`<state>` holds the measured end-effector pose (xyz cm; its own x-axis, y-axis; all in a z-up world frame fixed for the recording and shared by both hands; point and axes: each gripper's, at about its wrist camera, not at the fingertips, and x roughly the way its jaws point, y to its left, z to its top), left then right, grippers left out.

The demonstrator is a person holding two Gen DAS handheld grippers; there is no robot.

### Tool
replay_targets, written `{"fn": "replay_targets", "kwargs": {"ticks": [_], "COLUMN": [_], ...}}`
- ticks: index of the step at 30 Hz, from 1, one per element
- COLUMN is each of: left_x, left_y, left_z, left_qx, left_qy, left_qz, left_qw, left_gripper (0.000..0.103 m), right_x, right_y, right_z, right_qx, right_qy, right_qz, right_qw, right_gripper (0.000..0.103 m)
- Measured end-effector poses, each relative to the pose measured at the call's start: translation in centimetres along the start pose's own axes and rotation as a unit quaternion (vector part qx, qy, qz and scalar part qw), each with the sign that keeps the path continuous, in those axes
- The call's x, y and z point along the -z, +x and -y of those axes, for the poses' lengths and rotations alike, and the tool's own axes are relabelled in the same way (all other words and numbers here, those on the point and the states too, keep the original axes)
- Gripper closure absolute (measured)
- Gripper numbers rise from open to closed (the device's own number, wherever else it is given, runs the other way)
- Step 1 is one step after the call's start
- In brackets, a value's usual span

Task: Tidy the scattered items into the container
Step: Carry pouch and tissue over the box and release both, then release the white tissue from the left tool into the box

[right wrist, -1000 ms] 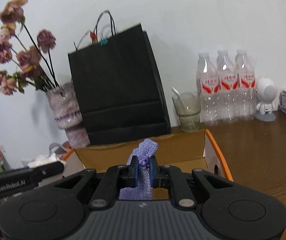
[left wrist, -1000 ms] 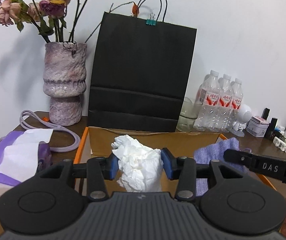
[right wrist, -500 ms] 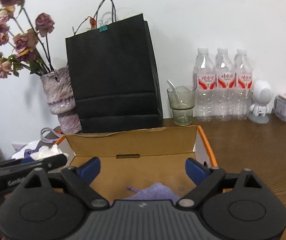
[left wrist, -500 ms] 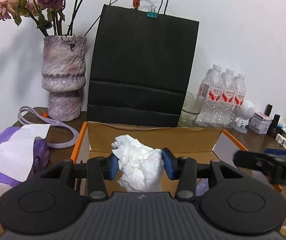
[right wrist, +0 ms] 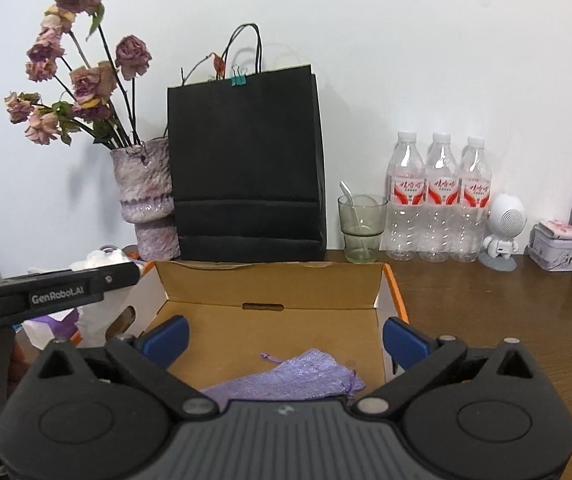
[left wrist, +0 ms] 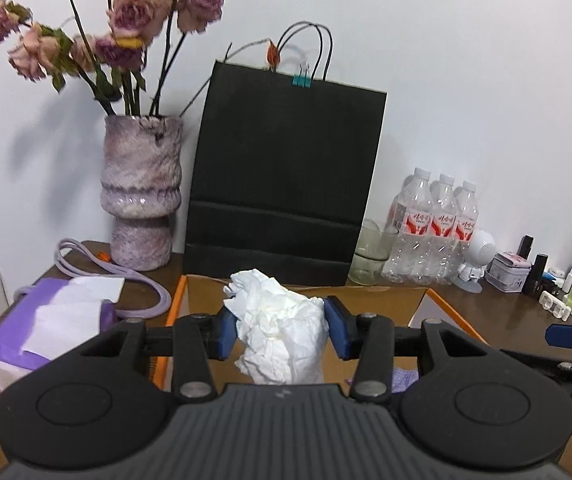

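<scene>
Jaws of the left gripper (left wrist: 281,334) are clamped on a crumpled tissue (left wrist: 279,330), held above the cardboard box (right wrist: 269,288). Right gripper (right wrist: 283,338) jaws are spread wide and empty; the purple cloth (right wrist: 286,380) is seen inside the box at 6 o'clock.

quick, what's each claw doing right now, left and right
Left claw: closed on the crumpled tissue.
Right claw: open, holding nothing; purple cloth lies in the box.
</scene>
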<state>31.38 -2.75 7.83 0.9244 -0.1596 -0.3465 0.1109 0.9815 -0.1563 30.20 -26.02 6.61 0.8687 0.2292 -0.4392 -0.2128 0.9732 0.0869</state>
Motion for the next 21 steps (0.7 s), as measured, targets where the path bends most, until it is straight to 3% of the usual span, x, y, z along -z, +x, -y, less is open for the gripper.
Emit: {"fn": "replay_targets", "kwargs": {"ticks": [9,13,17,19,21], "left_x": [0.7,1.8,1.1,0.6,0.6], "left_y": [-4.6,-6.2,-5.1,-3.3,-1.3], "left_z": [0.3,0.4,1.3,1.7,1.7], "left_qx": [0.000,0.002,0.002,0.003,-0.003], "left_qy": [0.016,0.026,0.025,0.017,0.010], "left_qz": [-0.003,-0.007,-0.003,-0.001,-0.021], "left_qw": [0.9999,0.9996,0.9997,0.9998,0.9997], "left_gripper": [0.057,0.048,0.051,0.059,0.062], "right_x": [1.1,2.5,3.7,4.1,4.5], "right_y": [-3.6,-5.0,-5.7,-6.3,-6.9], "right_z": [0.2,0.2,0.1,0.0,0.0], "right_qx": [0.003,-0.001,0.000,-0.001,-0.008], "right_qy": [0.005,0.004,0.010,0.019,0.027], "right_qz": [-0.001,-0.008,-0.017,-0.018,-0.017], "right_qw": [1.000,1.000,1.000,1.000,0.999], "right_gripper": [0.000,0.000,0.000,0.000,0.000]}}
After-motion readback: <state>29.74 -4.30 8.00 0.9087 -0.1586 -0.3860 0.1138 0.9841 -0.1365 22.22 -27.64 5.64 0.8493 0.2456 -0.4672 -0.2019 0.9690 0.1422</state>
